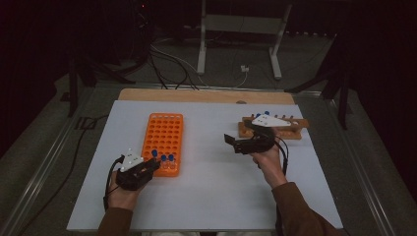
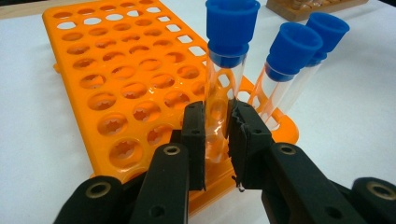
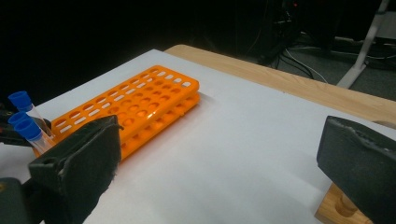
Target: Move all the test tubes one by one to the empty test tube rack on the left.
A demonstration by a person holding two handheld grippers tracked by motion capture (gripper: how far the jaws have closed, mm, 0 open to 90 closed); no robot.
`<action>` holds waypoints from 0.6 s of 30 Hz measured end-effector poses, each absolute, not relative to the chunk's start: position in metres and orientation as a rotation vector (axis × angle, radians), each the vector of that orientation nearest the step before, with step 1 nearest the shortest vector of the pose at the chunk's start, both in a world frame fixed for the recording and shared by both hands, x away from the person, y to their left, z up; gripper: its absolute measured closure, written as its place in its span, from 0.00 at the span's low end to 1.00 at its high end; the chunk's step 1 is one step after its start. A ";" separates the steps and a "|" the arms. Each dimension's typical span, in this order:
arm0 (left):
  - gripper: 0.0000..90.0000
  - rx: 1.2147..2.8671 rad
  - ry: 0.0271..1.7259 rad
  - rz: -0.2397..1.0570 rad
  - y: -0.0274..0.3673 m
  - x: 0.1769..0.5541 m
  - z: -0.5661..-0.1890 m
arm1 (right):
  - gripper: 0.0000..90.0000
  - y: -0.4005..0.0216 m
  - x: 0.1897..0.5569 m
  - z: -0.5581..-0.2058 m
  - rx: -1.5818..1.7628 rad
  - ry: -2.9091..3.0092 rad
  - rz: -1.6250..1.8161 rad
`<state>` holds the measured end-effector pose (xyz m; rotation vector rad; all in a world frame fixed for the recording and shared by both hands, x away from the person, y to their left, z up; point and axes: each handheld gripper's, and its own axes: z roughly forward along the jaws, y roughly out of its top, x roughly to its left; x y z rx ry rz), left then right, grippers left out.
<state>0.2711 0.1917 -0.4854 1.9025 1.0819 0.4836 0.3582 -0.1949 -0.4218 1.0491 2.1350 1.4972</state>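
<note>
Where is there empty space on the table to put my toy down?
The white table is bare between the orange rack and the wooden rack, and along the near edge. It's crowded at the orange rack's near end, where the left gripper grips a blue-capped tube.

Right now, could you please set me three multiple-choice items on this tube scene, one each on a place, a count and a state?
1. Where do the capped tubes stand in the orange rack?
A. its near end
B. its far end
C. its middle

2. How many blue caps stand in that rack?
A. one
B. three
C. five

3. The left gripper is:
A. wide open
B. shut on a tube
C. lying flat on the table

Answers: 1 A, they cluster by the left hand; 2 B, three caps show; 3 B, its fingers clamp the glass.
</note>
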 end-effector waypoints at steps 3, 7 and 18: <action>0.86 1.912 1.078 0.485 0.191 0.271 -0.486 | 0.00 -0.194 0.358 -0.423 1.051 2.138 1.498; 0.86 1.936 1.072 0.493 0.188 0.271 -0.488 | 0.00 -0.193 0.359 -0.425 1.049 2.145 1.499; 0.85 1.955 1.075 0.490 0.186 0.270 -0.491 | 0.00 -0.193 0.359 -0.426 1.054 2.143 1.503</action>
